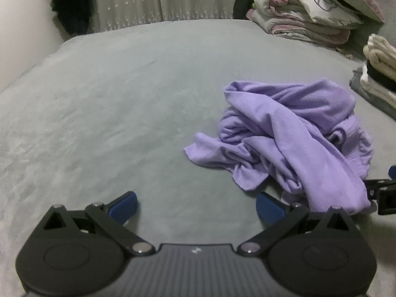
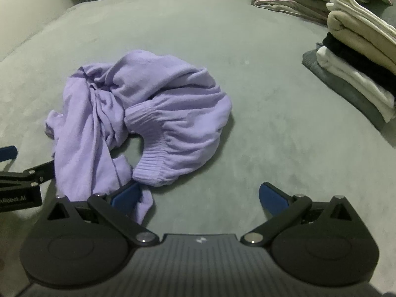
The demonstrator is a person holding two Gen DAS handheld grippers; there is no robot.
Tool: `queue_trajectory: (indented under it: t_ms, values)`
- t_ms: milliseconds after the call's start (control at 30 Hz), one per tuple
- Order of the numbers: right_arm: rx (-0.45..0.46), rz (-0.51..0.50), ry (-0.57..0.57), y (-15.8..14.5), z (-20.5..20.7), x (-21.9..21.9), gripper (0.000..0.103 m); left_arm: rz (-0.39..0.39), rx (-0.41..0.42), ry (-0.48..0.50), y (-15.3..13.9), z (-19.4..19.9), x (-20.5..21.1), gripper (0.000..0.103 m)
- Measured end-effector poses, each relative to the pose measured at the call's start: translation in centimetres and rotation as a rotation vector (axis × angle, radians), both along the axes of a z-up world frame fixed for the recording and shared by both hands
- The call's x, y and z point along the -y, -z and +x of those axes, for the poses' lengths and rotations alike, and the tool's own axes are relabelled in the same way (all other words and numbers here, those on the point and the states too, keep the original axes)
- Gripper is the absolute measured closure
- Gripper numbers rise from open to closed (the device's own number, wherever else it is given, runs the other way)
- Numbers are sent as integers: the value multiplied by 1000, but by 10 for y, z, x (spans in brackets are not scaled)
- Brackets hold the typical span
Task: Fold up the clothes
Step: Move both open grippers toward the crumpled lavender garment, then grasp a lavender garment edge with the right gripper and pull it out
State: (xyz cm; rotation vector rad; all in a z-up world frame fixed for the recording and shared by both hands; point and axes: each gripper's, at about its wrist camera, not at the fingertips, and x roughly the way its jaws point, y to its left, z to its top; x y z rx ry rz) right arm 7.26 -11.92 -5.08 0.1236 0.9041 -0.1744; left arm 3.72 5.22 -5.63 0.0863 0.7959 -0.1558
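While both claws hang spread wide and hold nothing, the purple garment (image 2: 138,113) lies in a twisted heap on the grey bed (image 1: 111,111), just ahead of the right claw (image 2: 201,201) and off to the right of the left claw (image 1: 195,206). Its ribbed waistband (image 2: 151,153) curls into a loop, with a loose end draped against the right claw's near finger (image 2: 126,196). A pinch here would likely take several layers at once, so the heap would lift as a knot; a wide swing might topple the folded stack (image 2: 356,57) nearby
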Motion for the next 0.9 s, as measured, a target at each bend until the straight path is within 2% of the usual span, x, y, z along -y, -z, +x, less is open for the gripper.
queue_trajectory:
  t_ms: [167, 367, 500, 633, 733, 767, 800, 833, 867, 900]
  values:
    - [66, 102, -19, -16, -8, -1, 0, -123, -28, -60, -13, 8, -28, 0]
    - [127, 167, -110, -28, -11, -20, 18, -275, -81, -132, -14, 15, -46, 1]
    - [144, 222, -158, -26, -6, -29, 31, -283, -102, -130, -10, 17, -40, 1]
    - [150, 276, -189, -22, -1, -34, 32, -283, -115, -113, -11, 19, -35, 1]
    - [142, 273, -209, -19, -2, -43, 37, -279, -127, -85, -14, 16, -35, 1]
    - [140, 267, -213, -17, -2, -44, 44, -273, -128, -76, -14, 15, -33, 1]
    - [137, 262, -218, -16, -2, -45, 60, -265, -124, -65, -15, 14, -30, 1]
    - [133, 256, -218, -15, -1, -45, 68, -256, -118, -53, -16, 13, -26, 1]
    - [129, 258, -216, -16, -2, -43, 87, -247, -112, -42, -17, 12, -23, 1]
    - [125, 263, -212, -16, -4, -41, 90, -238, -108, -34, -18, 11, -21, 1]
